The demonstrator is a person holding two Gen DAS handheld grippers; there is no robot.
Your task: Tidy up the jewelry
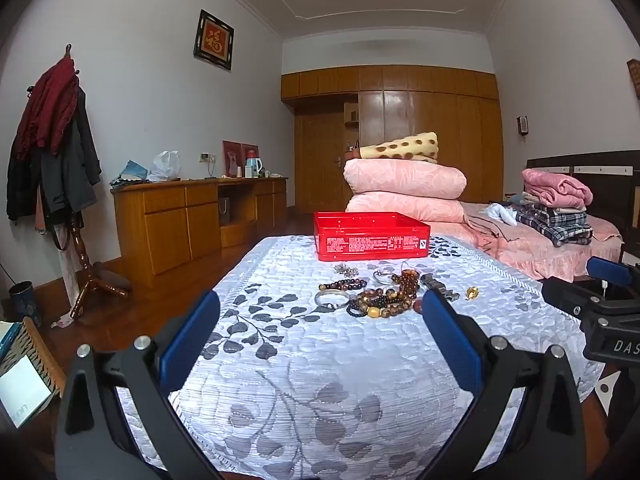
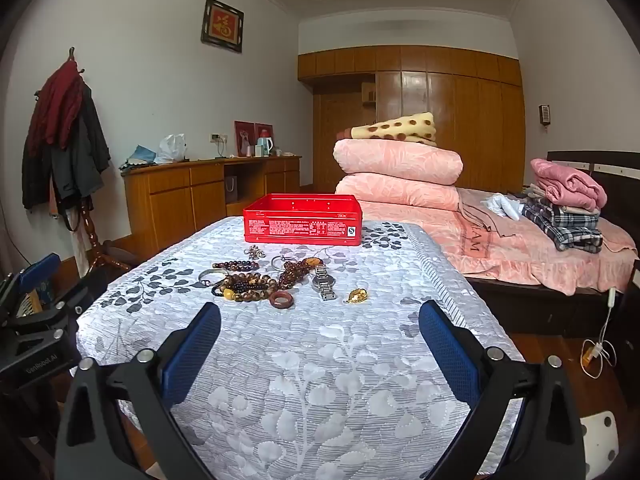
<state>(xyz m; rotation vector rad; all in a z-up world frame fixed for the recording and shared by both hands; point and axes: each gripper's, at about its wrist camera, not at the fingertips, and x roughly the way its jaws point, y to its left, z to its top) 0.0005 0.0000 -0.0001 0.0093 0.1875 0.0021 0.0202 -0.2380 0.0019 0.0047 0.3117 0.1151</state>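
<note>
Left claw (image 1: pixel 320 312), left wrist view: blue pads spread wide, nothing held, poised above the quilted tabletop (image 1: pixel 280 360). Between the pads lies the jewelry pile (image 1: pixel 380 296): bead bracelets, a silver bangle (image 1: pixel 331 299), a gold pendant (image 1: pixel 472 292). Beyond it stands the red tin (image 1: pixel 372 236).

Right claw (image 2: pixel 320 320), right wrist view: pads equally wide apart, empty. Ahead lie the beads, a wristwatch (image 2: pixel 323 282), a brown ring (image 2: pixel 281 300), the pendant, then the tin; the left claw shows at far left.
</note>
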